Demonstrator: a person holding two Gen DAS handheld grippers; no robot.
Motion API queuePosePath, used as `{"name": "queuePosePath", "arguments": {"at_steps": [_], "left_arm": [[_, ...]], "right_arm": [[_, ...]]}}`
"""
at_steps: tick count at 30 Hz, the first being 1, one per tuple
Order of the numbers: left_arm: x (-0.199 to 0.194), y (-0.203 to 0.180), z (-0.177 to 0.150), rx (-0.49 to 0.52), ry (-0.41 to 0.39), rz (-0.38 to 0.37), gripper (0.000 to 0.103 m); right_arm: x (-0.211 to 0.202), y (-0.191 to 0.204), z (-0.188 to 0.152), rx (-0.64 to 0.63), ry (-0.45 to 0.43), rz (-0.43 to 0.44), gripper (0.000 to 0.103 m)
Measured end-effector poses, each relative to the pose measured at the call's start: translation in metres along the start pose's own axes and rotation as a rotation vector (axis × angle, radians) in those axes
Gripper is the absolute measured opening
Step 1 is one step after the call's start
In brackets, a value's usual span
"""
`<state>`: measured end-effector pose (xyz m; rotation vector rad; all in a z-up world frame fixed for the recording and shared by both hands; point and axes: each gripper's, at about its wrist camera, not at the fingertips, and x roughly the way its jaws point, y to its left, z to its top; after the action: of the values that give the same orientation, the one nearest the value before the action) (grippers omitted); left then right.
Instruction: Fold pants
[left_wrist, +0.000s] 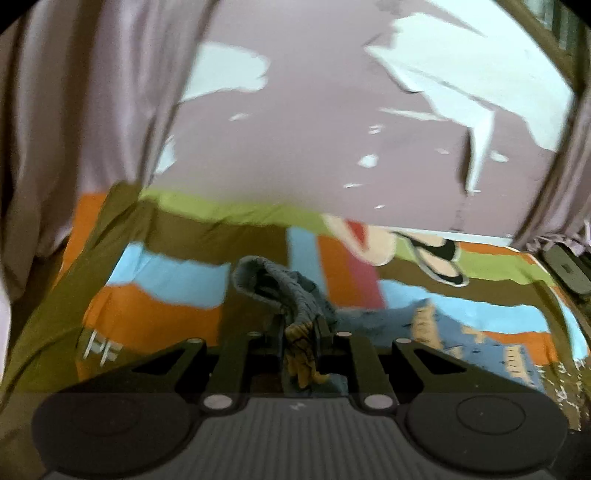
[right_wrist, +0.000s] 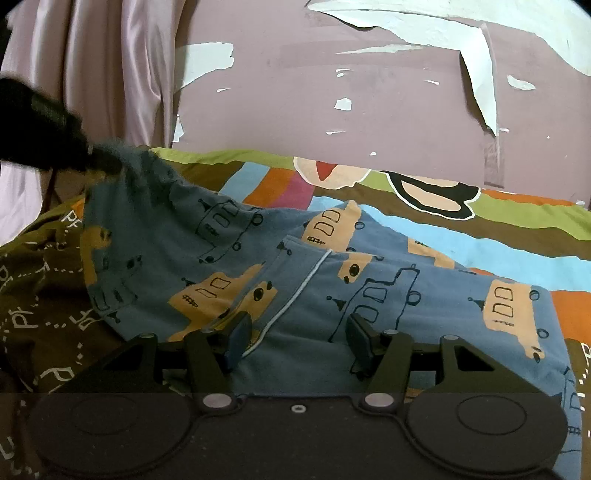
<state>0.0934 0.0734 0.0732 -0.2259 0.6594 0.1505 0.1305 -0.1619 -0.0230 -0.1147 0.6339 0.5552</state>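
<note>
The pants (right_wrist: 369, 280) are blue with tan and outlined bus prints and a white drawstring. They lie spread on a colourful bedsheet (right_wrist: 480, 236). My left gripper (left_wrist: 301, 332) is shut on the gathered waistband of the pants (left_wrist: 291, 291) and lifts it off the bed. In the right wrist view the left gripper (right_wrist: 99, 162) is at the upper left, pulling a corner of the pants up. My right gripper (right_wrist: 295, 336) is open, low over the pants, with its fingers on either side of the drawstring seam.
A pink wall with peeling paint (right_wrist: 332, 74) stands behind the bed. Pale curtains (right_wrist: 110, 74) hang at the left. A dark green printed cloth (right_wrist: 37, 295) covers the bed's left side. A dark object (left_wrist: 565, 269) lies at the bed's right edge.
</note>
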Motion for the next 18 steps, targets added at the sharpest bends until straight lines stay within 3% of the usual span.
{"name": "queuePosePath", "arguments": {"at_steps": [10,12,18], "left_arm": [[-0.017,-0.097,0.019,0.196,-0.010,-0.194,0.016],[-0.015,-0.116,0.017,0.235,0.001,-0.223,0.016],[-0.002,-0.176,0.009,0.363,0.046,-0.306,0.016]], "right_arm": [[-0.003,-0.005,0.002,0.016,0.000,0.030,0.062],[-0.008,-0.011,0.003,0.023,-0.010,0.055,0.063],[-0.046,-0.043,-0.001,0.046,-0.076,0.018,0.064]]}}
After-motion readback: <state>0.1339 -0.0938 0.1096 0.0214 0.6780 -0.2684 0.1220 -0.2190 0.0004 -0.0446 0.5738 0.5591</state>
